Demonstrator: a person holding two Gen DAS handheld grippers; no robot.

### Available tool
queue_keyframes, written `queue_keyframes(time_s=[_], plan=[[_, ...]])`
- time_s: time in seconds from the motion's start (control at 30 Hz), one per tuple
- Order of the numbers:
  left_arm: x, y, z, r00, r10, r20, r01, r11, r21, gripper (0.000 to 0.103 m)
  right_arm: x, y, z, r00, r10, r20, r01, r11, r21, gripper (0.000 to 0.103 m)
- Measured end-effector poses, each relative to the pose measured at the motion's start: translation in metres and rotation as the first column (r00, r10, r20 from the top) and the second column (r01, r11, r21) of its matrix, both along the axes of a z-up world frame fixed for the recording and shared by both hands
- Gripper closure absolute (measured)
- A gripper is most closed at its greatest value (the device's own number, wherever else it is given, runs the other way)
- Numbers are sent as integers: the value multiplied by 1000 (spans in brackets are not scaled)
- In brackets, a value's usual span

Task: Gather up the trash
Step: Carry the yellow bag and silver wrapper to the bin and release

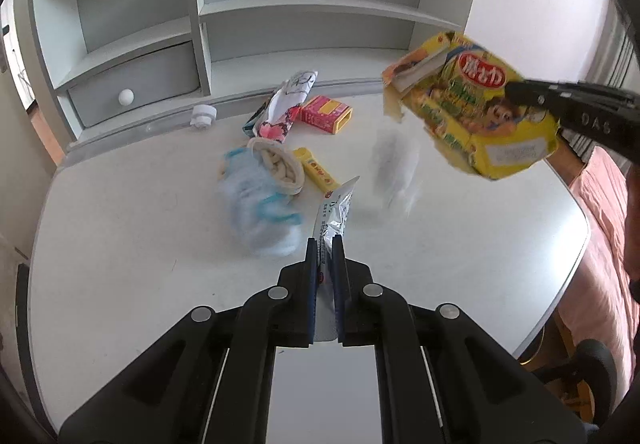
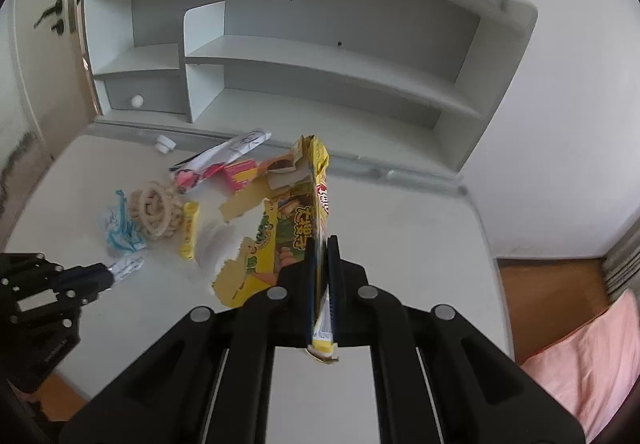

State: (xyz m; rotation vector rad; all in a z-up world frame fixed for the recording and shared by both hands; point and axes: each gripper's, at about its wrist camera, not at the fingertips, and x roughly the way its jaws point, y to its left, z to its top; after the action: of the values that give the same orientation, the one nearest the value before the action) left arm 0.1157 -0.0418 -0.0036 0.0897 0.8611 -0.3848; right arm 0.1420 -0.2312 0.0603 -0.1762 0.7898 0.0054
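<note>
Both jaws are clamped: left gripper (image 1: 325, 244) on a silver wrapper (image 1: 334, 215), right gripper (image 2: 322, 244) on the torn yellow box (image 2: 288, 228), box hanging right of the wrapper, above the table (image 1: 480, 244).

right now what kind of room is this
Probably a child's bedroom or study corner: a white desk with a star-cutout shelf unit behind it, pink bedding beside it, and snack wrappers scattered across the desktop.

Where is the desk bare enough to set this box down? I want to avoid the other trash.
Bare: the desk right of the yellow stick pack, and its near left. Crowded: the middle-back, around the red box.
</note>
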Motion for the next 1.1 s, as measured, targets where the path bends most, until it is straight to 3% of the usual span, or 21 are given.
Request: queue_keyframes(time_s=[0.07,0.33,0.47,0.6,0.73,0.87,1.03,1.1], plan=[[-1,-2,2,1000,7,-1,-7,1000,-4,97,0,-1,-3,1000,-10,7,11,1000,-18,97],[-5,-35,26,999,-40,25,41,998,-46,97,-31,-71,-2,993,-121,16,117,981,156,97],[-14,-85,38,991,-128,49,131,990,-60,97,-73,-134,-7,972,-231,30,218,948,233,97],[-30,-147,41,967,-250,56,253,965,-62,97,-133,-212,-17,923,-382,34,354,884,306,97],[-54,-221,36,919,-392,42,394,915,-85,97,-197,-275,-36,853,-521,1,493,806,327,97],[-93,-301,24,838,-546,20,546,834,-87,97,-252,-321,-64,787,-614,-59,596,733,328,97],[-136,-374,-3,739,-673,-20,670,738,-82,97,-318,-370,-113,695,-699,-172,709,624,329,97],[-146,-394,-17,713,-700,-48,695,714,-80,97,-337,-382,-136,663,-716,-220,741,584,332,97]])
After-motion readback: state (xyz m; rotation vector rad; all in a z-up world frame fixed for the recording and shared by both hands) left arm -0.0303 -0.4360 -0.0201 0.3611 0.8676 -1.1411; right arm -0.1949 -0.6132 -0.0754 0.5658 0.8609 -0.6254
